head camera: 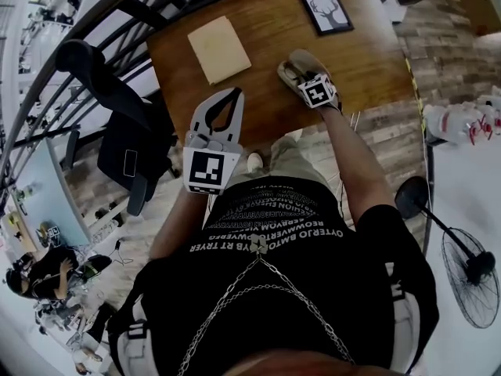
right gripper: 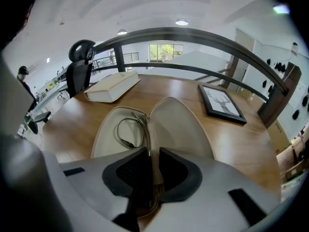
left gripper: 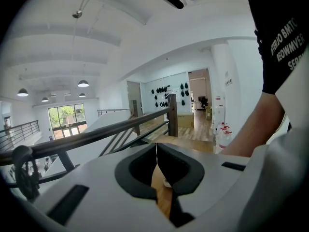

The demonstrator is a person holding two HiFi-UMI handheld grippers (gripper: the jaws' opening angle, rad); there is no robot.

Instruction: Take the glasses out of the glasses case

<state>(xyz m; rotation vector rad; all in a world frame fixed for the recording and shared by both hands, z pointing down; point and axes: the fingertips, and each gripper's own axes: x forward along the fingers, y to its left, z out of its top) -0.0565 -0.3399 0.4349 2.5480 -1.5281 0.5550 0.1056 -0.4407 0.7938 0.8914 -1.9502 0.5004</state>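
A beige glasses case [right gripper: 181, 129] lies open on the wooden table [right gripper: 241, 144]; in the head view the glasses case [head camera: 301, 59] sits near the table's front edge. Thin-framed glasses [right gripper: 129, 129] rest in its left half. My right gripper [right gripper: 152, 161] points steeply down into the case, its jaws closed on the near part of the glasses. From above, the right gripper [head camera: 297, 75] covers much of the case. My left gripper [head camera: 227, 96] hangs in the air left of the case, off the table's front edge. Seen along its own jaws, the left gripper [left gripper: 156, 151] is shut and holds nothing.
A framed deer picture [head camera: 326, 10] lies at the table's far right and a pale flat book [head camera: 219, 48] at its far left. A dark railing [right gripper: 193, 35] runs behind the table. An office chair [head camera: 125, 131] stands left, a floor fan [head camera: 470, 269] right.
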